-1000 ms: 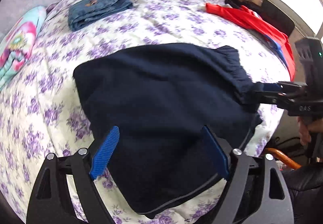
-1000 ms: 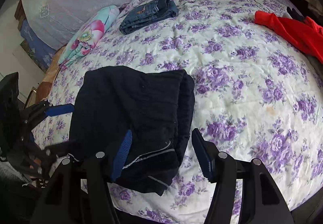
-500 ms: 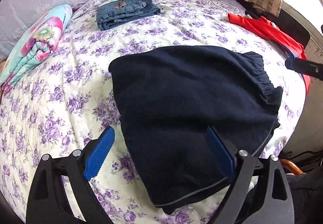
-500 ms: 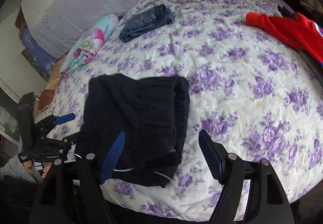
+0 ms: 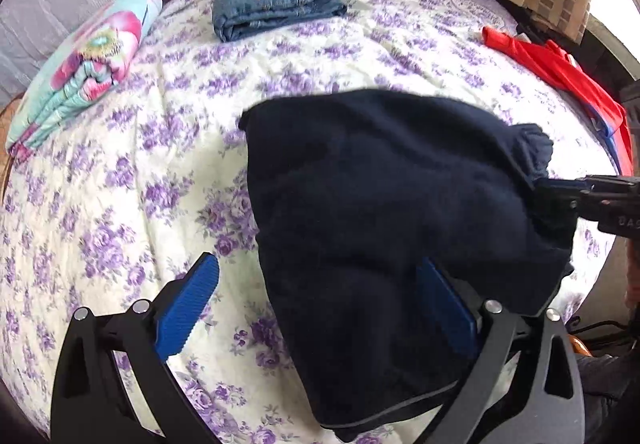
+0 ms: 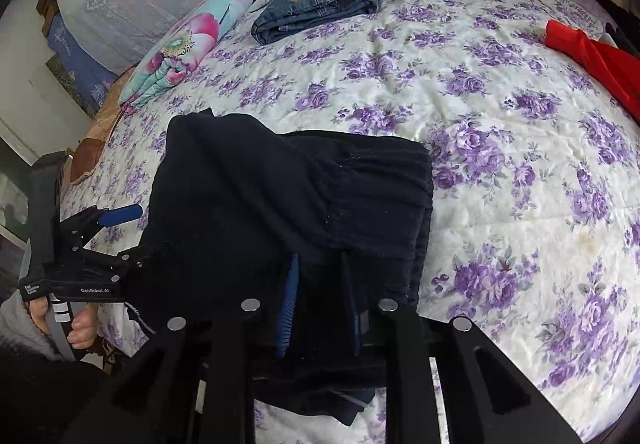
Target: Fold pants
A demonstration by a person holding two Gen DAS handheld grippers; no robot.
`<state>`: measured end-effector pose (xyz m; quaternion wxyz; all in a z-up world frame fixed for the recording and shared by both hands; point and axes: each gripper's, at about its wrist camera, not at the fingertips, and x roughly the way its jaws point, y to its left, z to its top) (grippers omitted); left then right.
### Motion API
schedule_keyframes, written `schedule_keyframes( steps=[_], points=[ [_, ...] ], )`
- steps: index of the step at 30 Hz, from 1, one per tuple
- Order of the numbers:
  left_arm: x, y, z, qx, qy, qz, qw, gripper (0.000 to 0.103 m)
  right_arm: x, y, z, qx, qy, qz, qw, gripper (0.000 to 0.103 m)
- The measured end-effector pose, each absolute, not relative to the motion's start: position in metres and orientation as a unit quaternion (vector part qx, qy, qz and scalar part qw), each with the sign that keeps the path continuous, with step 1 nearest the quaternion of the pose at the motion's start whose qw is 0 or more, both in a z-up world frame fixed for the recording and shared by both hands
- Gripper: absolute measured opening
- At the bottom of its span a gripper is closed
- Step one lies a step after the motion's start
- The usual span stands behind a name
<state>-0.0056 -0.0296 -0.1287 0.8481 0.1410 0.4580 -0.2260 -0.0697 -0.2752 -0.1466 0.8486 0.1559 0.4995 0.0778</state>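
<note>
Navy pants near bedspread edge, pinched by right gripper.

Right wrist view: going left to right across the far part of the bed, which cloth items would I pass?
Folded turquoise-and-pink floral blanket → folded blue denim jeans → bright red garment at the bed's right edge.

Left gripper spread, right gripper clamped.

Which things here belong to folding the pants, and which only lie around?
Belong to the job: navy pants; right gripper, shut on their waistband; left gripper, open.

Only lying around: folded jeans; floral blanket; red garment.
</note>
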Motion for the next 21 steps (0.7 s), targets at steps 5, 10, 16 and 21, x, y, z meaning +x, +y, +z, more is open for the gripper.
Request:
schedule_keyframes(
  steps=[5, 10, 16, 21],
  points=[
    [-0.009, -0.034, -0.079, 0.148, 0.403, -0.221, 0.875, 0.097, -0.069, -0.274, -0.141, 0.173, 0.509, 0.085, 0.839, 0.031],
    [-0.001, -0.029, -0.055, 0.139, 0.389, -0.201, 0.888, 0.097, -0.074, -0.261, -0.109, 0.143, 0.483, 0.099, 0.858, 0.045],
    [0.002, -0.019, -0.038, 0.132, 0.376, -0.180, 0.899, 0.097, -0.058, -0.254, -0.094, 0.123, 0.468, 0.095, 0.870, 0.063],
    [0.004, -0.015, -0.032, 0.131, 0.368, -0.169, 0.905, 0.097, -0.050, -0.254, -0.117, 0.130, 0.493, 0.085, 0.856, 0.069]
  ],
)
